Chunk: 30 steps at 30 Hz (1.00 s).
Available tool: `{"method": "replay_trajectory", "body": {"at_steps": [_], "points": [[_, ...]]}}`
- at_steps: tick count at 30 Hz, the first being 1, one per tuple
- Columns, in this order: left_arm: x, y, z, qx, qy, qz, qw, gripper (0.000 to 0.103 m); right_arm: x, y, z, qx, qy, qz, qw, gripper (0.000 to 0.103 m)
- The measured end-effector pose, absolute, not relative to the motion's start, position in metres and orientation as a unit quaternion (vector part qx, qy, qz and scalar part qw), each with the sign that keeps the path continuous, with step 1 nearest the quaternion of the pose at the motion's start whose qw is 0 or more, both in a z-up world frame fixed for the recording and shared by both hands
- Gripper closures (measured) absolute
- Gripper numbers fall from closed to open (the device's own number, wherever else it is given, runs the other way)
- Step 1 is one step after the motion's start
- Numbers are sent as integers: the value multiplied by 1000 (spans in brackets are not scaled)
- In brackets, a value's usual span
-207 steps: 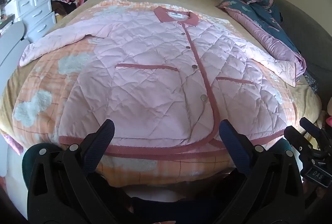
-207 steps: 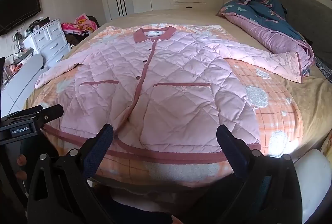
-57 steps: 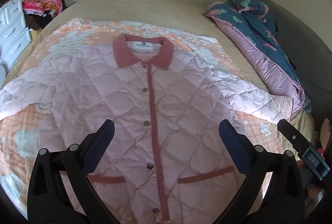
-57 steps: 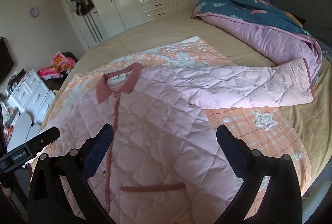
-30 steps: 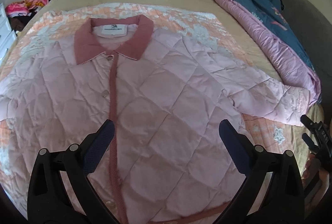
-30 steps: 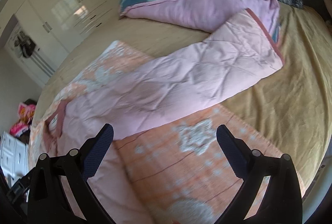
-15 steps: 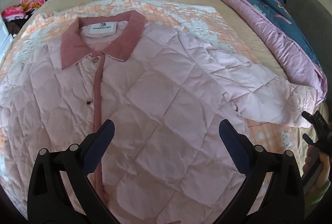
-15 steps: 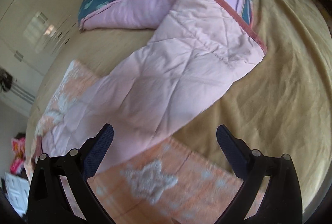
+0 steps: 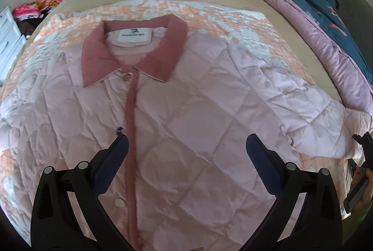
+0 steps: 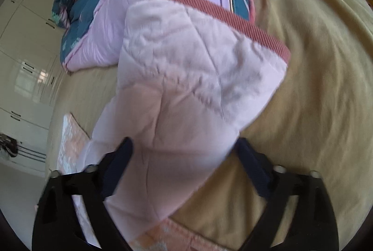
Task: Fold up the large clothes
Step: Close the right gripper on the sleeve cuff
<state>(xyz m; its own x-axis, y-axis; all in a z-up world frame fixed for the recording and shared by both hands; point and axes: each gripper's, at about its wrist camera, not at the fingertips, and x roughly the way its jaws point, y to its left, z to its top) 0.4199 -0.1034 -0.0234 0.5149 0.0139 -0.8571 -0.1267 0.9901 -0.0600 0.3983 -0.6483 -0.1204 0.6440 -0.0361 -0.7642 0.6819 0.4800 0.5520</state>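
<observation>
Right gripper (image 10: 184, 153): descended onto jacket sleeve (image 10: 186, 78), jaws just narrowing astride it; cuff now at 12 o'clock.

Your right tool (image 10: 184, 155) straddles the jacket sleeve (image 10: 186, 78), its jaws just closing in. To its right, bare bed sheet (image 10: 314, 88) leaves you open room. Beyond the cuff, the heaped duvet (image 10: 98, 18) blocks the way. Your left tool (image 9: 186, 150) hangs over flat jacket (image 9: 186, 123), unobstructed.
</observation>
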Motion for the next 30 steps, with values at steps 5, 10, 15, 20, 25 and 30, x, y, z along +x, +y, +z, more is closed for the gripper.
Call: {"method": "replay_trajectory", "body": {"at_steps": [5,10,15,20,25,30], "points": [[420,-91,-15,-58,487,46,870,8,397,-651,-112,455,334,-202,800,67],[417,-80,-3,-68,482,40,873,8,393,-634,-77,421,305,-158,840,81],[410,-73,14,-72,470,35,879,8,398,-603,-22,355,281,-115,884,87],[401,-63,35,-71,455,27,887,8,398,-569,24,313,263,-77,909,87],[393,-44,54,-83,441,23,893,8,399,-524,65,268,250,-41,930,88],[383,-21,70,-95,430,24,898,9,404,-477,98,230,240,-10,943,88]]}}
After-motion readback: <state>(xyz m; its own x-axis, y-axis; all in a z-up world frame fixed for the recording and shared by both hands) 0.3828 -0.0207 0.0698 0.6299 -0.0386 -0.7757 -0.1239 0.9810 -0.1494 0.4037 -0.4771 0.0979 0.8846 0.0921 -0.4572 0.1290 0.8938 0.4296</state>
